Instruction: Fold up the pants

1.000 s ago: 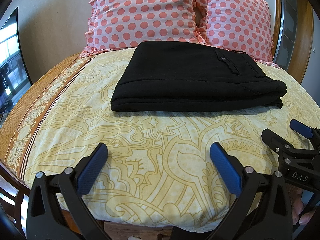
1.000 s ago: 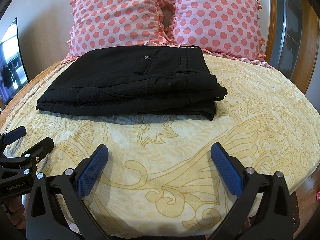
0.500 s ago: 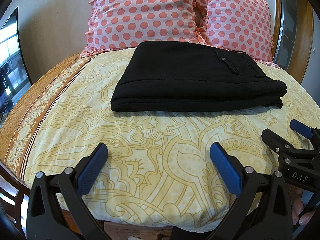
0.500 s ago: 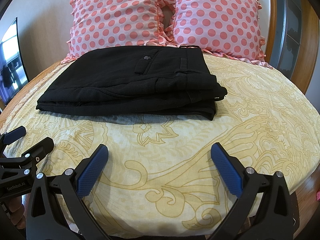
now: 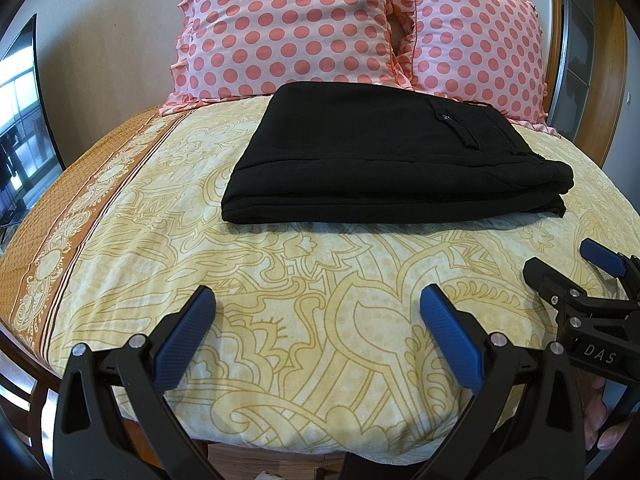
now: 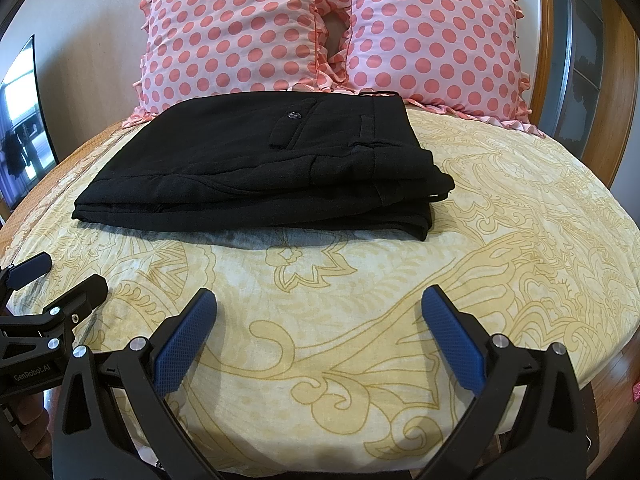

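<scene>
A bed (image 5: 280, 344) with a yellow patterned sheet and two polka-dot pillows (image 6: 248, 36) fills both views. The black pants (image 5: 380, 160) lie folded mid-bed, just before the pillows. The left gripper (image 5: 316, 320) and right gripper (image 6: 318, 320) are spread wide, holding nothing. The cloth looks soft and limp, best pinched at a layered edge.

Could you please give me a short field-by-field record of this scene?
pants: black pants, folded in a flat stack
surface: bed, yellow patterned sheet
behind pants: two polka-dot pillows
left hand-held gripper: open, holds nothing, short of the pants
right hand-held gripper: open, holds nothing, short of the pants
task state: pants look folded
</scene>
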A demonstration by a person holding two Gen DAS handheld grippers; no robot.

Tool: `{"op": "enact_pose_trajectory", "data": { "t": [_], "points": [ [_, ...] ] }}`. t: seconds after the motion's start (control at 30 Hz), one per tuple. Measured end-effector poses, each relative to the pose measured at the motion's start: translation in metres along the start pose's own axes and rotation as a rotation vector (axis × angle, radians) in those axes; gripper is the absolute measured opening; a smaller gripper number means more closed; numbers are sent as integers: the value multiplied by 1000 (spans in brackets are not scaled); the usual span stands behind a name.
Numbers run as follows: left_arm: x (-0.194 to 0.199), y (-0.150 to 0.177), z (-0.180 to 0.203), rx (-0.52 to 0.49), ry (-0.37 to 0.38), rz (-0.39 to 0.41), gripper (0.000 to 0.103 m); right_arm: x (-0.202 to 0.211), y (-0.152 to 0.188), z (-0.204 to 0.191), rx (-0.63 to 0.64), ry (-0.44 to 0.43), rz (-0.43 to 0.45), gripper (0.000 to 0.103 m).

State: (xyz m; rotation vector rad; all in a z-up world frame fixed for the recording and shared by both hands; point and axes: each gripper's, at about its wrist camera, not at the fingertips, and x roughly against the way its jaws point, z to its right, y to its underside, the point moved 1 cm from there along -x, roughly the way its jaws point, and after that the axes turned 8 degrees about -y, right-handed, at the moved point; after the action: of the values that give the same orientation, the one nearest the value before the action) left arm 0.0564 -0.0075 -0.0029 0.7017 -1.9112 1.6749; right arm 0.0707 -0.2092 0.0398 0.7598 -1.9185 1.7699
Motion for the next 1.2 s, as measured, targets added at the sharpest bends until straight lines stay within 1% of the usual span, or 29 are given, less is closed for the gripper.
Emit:
{"op": "enact_pose_trajectory", "data": {
  "t": [1.2],
  "points": [
    [-2,-3,1,8,-7,-3,101,0,-1,0,0,0,1,102]
  ]
}}
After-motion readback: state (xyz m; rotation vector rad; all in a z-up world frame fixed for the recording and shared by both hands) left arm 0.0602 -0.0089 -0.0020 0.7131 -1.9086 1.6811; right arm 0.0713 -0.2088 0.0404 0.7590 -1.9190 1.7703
